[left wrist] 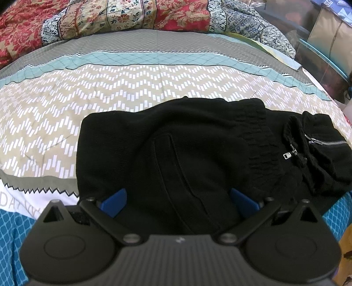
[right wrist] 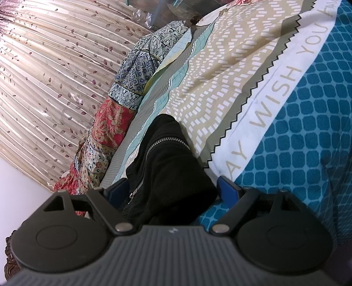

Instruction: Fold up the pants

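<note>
Black pants (left wrist: 176,154) lie bunched and partly folded on the patterned bedsheet (left wrist: 110,88). An elastic waistband and a silver pocket zipper (left wrist: 325,143) show at the right. My left gripper (left wrist: 178,202) is open, its blue fingers (left wrist: 114,201) spread wide over the near edge of the pants. In the right wrist view the pants (right wrist: 167,167) lie between the open jaws of my right gripper (right wrist: 172,190), with the zipper (right wrist: 162,140) running across the cloth. The blue fingers (right wrist: 228,189) stand apart on either side of the fabric.
A floral red and blue quilt (left wrist: 132,15) is heaped along the far side of the bed and also shows in the right wrist view (right wrist: 114,123). A pleated curtain (right wrist: 50,88) hangs behind it. Furniture and boxes (left wrist: 325,44) stand at the far right.
</note>
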`<state>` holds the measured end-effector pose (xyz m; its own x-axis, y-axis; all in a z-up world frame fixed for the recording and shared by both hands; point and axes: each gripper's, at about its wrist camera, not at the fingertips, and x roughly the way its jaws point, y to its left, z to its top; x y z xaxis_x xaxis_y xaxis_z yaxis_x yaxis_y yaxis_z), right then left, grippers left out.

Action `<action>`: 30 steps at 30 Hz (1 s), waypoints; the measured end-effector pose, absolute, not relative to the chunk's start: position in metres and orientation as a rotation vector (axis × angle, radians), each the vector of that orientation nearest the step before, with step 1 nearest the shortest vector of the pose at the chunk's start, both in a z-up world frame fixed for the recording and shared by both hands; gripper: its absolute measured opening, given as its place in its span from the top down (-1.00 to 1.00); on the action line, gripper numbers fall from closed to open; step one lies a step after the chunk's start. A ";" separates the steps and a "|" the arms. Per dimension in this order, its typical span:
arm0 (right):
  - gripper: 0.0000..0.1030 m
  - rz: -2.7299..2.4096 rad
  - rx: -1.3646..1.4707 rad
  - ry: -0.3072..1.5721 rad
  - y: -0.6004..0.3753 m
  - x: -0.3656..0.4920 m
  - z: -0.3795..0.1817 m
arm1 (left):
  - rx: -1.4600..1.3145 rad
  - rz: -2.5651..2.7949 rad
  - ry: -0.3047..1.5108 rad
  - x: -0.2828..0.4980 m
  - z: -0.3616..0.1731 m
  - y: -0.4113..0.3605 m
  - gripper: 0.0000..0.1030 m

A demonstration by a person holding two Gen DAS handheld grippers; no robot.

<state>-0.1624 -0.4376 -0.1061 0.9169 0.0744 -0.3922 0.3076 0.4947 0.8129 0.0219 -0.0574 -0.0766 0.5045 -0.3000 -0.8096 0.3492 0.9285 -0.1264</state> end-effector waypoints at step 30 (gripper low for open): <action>-0.71 -0.145 1.054 0.449 -0.439 -0.157 -0.103 | 0.081 -0.374 1.009 0.029 -0.060 -0.060 -0.99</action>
<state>-0.1566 -0.4386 -0.1031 0.9005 0.0965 -0.4240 0.3263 0.4945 0.8056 0.0289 -0.0596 -0.0605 0.4749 -0.2684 -0.8381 0.3421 0.9338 -0.1052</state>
